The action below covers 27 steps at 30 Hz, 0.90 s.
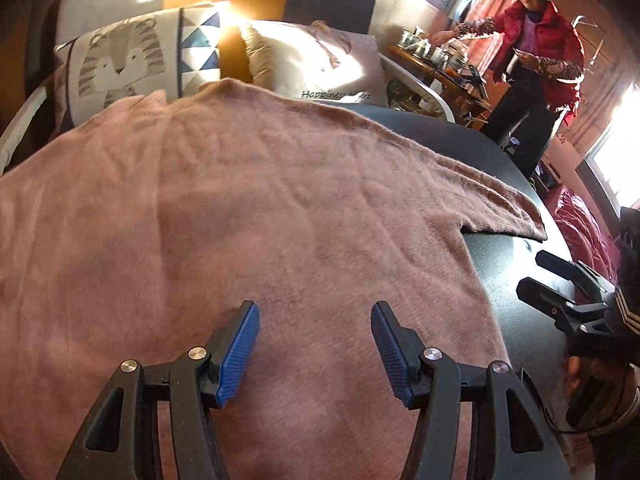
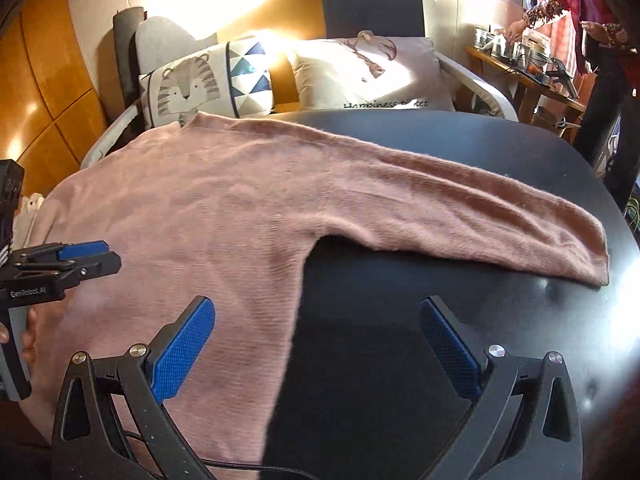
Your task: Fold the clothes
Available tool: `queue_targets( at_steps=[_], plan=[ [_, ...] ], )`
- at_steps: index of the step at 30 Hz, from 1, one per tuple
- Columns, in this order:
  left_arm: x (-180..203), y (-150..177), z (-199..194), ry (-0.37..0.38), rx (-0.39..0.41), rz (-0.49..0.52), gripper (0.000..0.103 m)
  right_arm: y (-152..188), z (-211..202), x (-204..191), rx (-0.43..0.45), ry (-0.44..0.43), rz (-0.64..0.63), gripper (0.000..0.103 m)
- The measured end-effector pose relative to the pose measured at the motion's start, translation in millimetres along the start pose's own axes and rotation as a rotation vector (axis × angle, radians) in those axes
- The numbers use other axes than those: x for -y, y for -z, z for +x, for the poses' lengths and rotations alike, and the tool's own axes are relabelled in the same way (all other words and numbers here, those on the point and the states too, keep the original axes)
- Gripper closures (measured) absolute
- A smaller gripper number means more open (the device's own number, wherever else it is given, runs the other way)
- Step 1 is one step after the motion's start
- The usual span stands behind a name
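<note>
— Well, where lies the pink sweater (image 2: 208,216)?
— Spread flat on the black table (image 2: 400,320), body toward the table's left, one sleeve (image 2: 460,216) stretched out rightward across the bare top, cuff near the far right edge.
— And the collar end?
— Pointing away, up against two cushions: a lion-print cushion (image 2: 188,88) and a pale lettered cushion (image 2: 368,72), both leaning on a chair behind the table.
— Left gripper (image 1: 315,344)?
— Poised over the sweater's body, blue pads wide apart, gripping nothing.
— Right gripper (image 2: 316,344)?
— Also spread wide, straddling the sweater's side edge: left pad (image 2: 184,348) above pink knit, the other above bare table. Holding nothing.
— Anything else around?
— A person in a red jacket (image 1: 536,36) standing off to the far right beside a cluttered wooden side table (image 1: 444,64). Strong sunlight across cushions and chair.
</note>
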<state>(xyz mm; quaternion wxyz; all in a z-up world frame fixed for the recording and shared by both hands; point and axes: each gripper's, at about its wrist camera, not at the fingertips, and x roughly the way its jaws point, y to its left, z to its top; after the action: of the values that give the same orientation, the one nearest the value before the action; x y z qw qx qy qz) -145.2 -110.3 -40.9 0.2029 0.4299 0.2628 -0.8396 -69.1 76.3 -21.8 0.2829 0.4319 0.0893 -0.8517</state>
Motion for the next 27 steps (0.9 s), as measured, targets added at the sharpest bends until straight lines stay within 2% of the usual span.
queue_targets(
  at_steps=[2, 8, 11, 13, 15, 21, 27],
  plan=[
    [-9, 12, -6, -0.002, 0.003, -0.017, 0.044, 8, -1, -22, 0.006, -0.028, 0.010, 0.000],
    [-27, 39, -24, -0.016, 0.018, -0.030, 0.044, 30, -1, -85, 0.047, -0.040, -0.061, 0.000],
    [-39, 48, -32, -0.011, 0.032, -0.044, 0.044, 41, 12, -101, 0.029, -0.023, -0.116, 0.000],
    [-43, 52, -37, -0.009, 0.040, -0.040, 0.044, 48, 24, -103, -0.005, 0.004, -0.147, 0.000],
    [-46, 55, -40, -0.007, 0.049, -0.027, 0.044, 55, 34, -97, -0.037, -0.007, -0.148, 0.000],
    [-45, 58, -39, -0.013, 0.067, 0.019, 0.044, 52, 33, -80, -0.049, -0.021, -0.149, 0.000],
    [-41, 61, -37, -0.035, 0.076, 0.002, 0.044, 53, 35, -71, -0.045, -0.027, -0.160, 0.000]
  ],
)
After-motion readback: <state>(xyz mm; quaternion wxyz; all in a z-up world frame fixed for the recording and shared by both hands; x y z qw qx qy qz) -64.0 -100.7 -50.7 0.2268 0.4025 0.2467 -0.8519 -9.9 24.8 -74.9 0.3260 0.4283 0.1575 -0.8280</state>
